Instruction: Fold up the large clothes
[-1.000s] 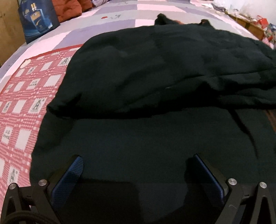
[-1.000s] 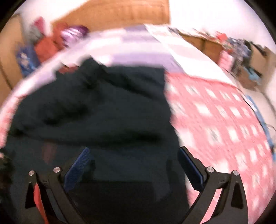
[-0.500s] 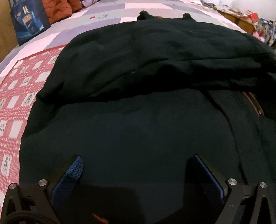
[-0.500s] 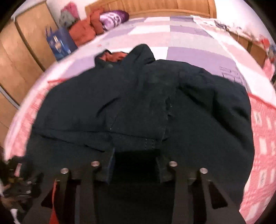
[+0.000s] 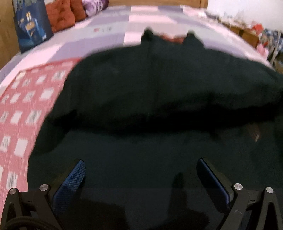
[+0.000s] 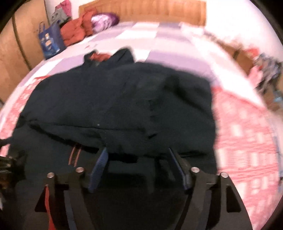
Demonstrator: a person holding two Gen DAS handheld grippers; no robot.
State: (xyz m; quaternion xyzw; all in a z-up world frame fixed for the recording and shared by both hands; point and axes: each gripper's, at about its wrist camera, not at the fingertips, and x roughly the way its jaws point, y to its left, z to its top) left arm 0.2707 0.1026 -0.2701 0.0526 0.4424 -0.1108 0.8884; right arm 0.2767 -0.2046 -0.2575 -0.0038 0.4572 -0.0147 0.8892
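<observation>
Covering most of the room, the bed carries a lilac-and-white checked sheet at its far end and a red-and-white patterned blanket nearer the cameras, with a wooden headboard behind.

Item 1: dark garment, large, lying spread across the middle of the bed on top of the blanket. Its upper part is doubled over the lower part, leaving a thick fold line across the width. A reddish lining shows at the collar, at the far end.

Item 2: blue bag, upright at the far left edge of the bed, beside the wooden wardrobe.

Item 3: orange-red padded bundle, just beside the bag, with a purple-and-white bundle next to it.

Item 4: left tool, jaws wide apart, empty, over the near, lower part of the garment.

Item 5: right tool, jaws parted and empty, its blue pads at the garment's fold edge. Contact with the cloth cannot be told.
</observation>
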